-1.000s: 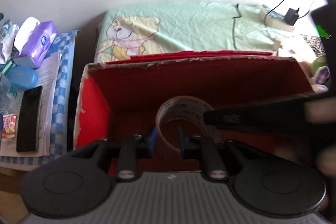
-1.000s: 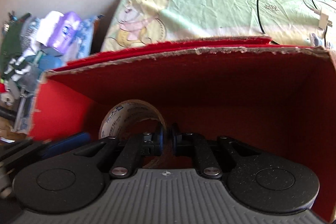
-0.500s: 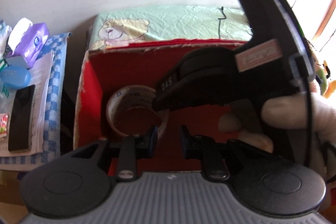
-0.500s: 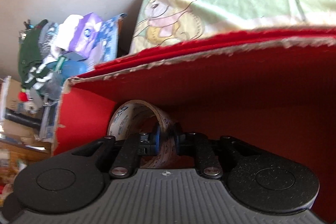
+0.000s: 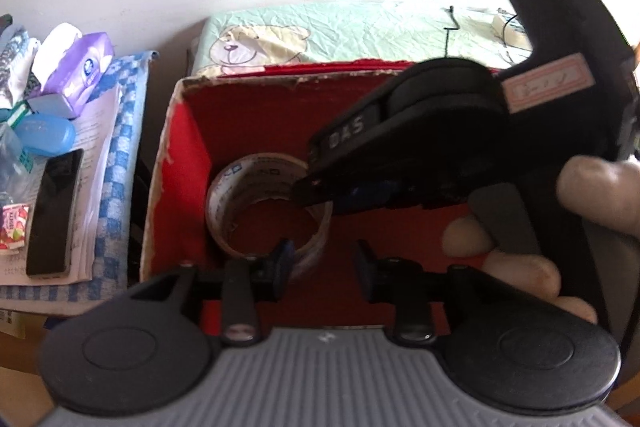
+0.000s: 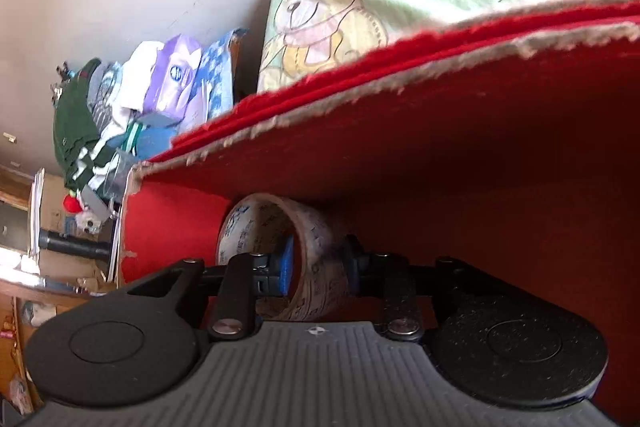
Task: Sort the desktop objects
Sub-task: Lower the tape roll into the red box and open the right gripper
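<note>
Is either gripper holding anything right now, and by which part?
The right gripper straddles the tape roll's wall, inside the red box; contact unclear. Left gripper is open, empty.

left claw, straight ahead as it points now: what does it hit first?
Likely the red floor of the red box. The left claw is open and aims just right of the tape roll, whose rim passes its left finger. Depth is unclear.
</note>
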`<state>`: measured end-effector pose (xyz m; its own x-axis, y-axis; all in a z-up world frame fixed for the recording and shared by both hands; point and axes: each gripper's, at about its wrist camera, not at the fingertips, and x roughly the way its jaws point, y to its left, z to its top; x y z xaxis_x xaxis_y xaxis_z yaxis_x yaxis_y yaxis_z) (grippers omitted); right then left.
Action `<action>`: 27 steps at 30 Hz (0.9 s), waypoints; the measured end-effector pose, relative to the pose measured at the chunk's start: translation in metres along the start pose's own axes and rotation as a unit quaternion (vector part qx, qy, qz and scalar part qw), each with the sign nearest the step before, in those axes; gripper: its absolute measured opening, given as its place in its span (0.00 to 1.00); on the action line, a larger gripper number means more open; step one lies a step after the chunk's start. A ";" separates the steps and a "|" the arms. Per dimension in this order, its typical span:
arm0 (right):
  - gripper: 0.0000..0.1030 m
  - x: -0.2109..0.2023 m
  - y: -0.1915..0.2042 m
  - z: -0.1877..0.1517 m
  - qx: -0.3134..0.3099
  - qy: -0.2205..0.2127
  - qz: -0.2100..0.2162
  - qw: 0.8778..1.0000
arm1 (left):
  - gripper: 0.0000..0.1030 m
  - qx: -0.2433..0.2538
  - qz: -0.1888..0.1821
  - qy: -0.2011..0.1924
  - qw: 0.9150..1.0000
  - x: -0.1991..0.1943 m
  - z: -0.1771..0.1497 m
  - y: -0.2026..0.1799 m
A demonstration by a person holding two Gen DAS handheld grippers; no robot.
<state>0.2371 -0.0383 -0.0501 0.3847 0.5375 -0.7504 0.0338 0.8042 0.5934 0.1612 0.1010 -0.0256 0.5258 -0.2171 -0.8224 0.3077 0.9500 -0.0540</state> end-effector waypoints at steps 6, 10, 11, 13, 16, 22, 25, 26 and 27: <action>0.33 -0.002 -0.003 0.001 0.002 -0.017 0.001 1.000 | 0.34 0.014 0.023 -0.013 1.000 0.001 -0.004 -0.007; 0.33 -0.005 -0.004 0.003 -0.001 -0.023 0.015 1.000 | 0.37 0.011 0.025 -0.017 0.999 0.001 -0.005 -0.008; 0.33 -0.004 -0.002 0.003 0.001 -0.024 0.020 1.000 | 0.37 0.012 0.025 -0.016 0.999 0.001 -0.006 -0.008; 0.33 -0.003 -0.001 0.004 -0.004 -0.025 0.027 0.999 | 0.38 0.013 0.028 -0.016 0.999 0.000 -0.006 -0.010; 0.33 -0.005 0.003 0.005 -0.013 -0.028 0.029 0.999 | 0.39 0.013 0.034 -0.014 0.999 0.000 -0.006 -0.012; 0.33 -0.036 0.011 -0.002 -0.055 -0.073 0.014 0.996 | 0.40 0.010 0.047 -0.026 0.999 -0.020 -0.006 -0.014; 0.33 -0.056 0.007 -0.008 -0.051 -0.096 0.026 0.994 | 0.43 0.017 0.058 -0.040 0.997 -0.034 -0.006 -0.020; 0.33 -0.064 0.004 -0.011 -0.050 -0.104 0.034 0.993 | 0.43 0.017 0.059 -0.044 0.997 -0.038 -0.007 -0.022; 0.33 -0.072 0.002 -0.015 -0.052 -0.114 0.040 0.991 | 0.45 0.016 0.058 -0.048 0.997 -0.042 -0.007 -0.023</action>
<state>0.1958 -0.0717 0.0002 0.5819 0.5391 -0.6088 -0.0956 0.7888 0.6072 0.1263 0.0894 0.0061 0.6325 -0.1274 -0.7640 0.2639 0.9628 0.0579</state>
